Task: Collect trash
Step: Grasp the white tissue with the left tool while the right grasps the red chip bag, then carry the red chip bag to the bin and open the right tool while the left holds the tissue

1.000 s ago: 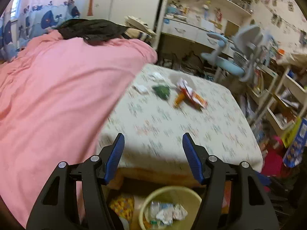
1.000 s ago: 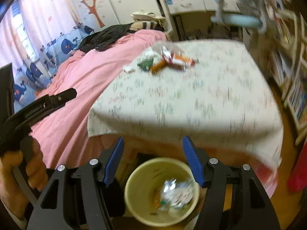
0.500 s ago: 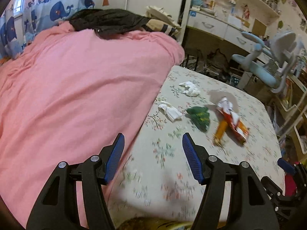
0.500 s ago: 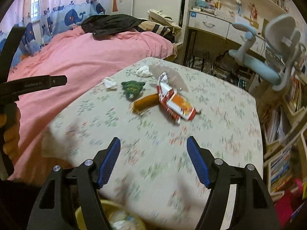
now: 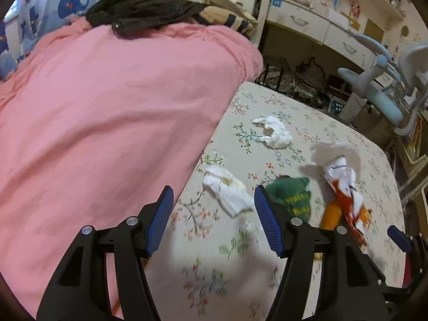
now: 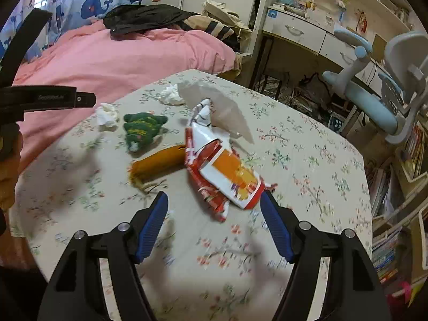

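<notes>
Two grippers spread wide and empty over a floral table (image 6: 307, 144), left gripper (image 5: 211, 203) above a crumpled tissue (image 5: 227, 190), right gripper (image 6: 214, 208) just before a red snack wrapper (image 6: 222, 171), green sock (image 6: 143, 129) between them.

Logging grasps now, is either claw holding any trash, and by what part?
Nothing held: left claw and right claw are both open, empty.

Faint lettering along the black handle bar (image 6: 48, 98) of the left gripper, too small to read. Print on the red-and-white snack wrapper (image 6: 222, 168) mid-table blurred, not legible. Nothing else readable.
</notes>
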`<state>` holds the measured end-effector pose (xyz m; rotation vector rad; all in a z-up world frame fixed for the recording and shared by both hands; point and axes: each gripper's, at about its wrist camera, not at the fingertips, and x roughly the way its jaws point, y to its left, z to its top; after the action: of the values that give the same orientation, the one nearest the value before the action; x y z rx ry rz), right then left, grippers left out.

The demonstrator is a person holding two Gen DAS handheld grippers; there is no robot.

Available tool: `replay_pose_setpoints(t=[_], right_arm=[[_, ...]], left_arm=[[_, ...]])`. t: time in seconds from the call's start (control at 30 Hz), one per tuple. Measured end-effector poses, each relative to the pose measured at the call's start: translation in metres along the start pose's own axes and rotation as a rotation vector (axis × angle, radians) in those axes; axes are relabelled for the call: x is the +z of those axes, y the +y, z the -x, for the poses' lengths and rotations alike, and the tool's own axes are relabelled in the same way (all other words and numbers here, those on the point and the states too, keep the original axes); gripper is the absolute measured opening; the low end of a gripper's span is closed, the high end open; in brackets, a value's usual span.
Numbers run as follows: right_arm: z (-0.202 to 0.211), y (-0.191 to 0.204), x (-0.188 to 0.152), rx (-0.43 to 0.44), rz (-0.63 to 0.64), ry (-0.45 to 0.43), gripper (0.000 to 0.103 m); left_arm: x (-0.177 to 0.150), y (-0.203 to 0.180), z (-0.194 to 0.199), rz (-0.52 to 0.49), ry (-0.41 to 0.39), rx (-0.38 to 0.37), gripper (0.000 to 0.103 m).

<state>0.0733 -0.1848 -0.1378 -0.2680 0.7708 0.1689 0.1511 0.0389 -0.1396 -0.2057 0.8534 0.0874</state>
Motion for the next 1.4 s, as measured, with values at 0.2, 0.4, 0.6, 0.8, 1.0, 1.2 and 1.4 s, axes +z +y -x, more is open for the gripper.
replay_pose_setpoints(t=[0.2, 0.4, 0.6, 0.8, 1.0, 1.2, 1.4], right_arm=[[-0.022, -0.007, 0.003, -0.009, 0.009, 0.017, 0.065], [-0.027, -0.010, 0.007, 0.028, 0.000, 0.021, 0.017], [-0.014, -0.018, 0.015, 0.122, -0.066, -0.008, 0.003], [0.018, -0.033, 0.022, 0.226, -0.201, -0.075, 0.003], [0.058, -0.043, 0.016, 0.313, -0.319, -0.137, 0.003], [0.092, -0.050, 0.002, 0.361, -0.407, -0.188, 0.003], [0.118, -0.052, -0.010, 0.386, -0.458, -0.235, 0.003]], left_arm=[[0.011, -0.006, -0.031, 0.003, 0.035, 0.024, 0.060], [0.012, -0.008, -0.043, -0.025, 0.057, 0.004, 0.048], [0.009, -0.011, -0.045, -0.058, 0.073, -0.070, 0.009], [0.009, -0.006, -0.014, -0.052, 0.009, -0.155, 0.009], [0.001, -0.002, 0.035, -0.045, -0.064, -0.287, 0.009], [-0.014, -0.006, 0.076, -0.089, -0.120, -0.340, 0.009], [-0.034, -0.017, 0.111, -0.174, -0.158, -0.312, 0.009]])
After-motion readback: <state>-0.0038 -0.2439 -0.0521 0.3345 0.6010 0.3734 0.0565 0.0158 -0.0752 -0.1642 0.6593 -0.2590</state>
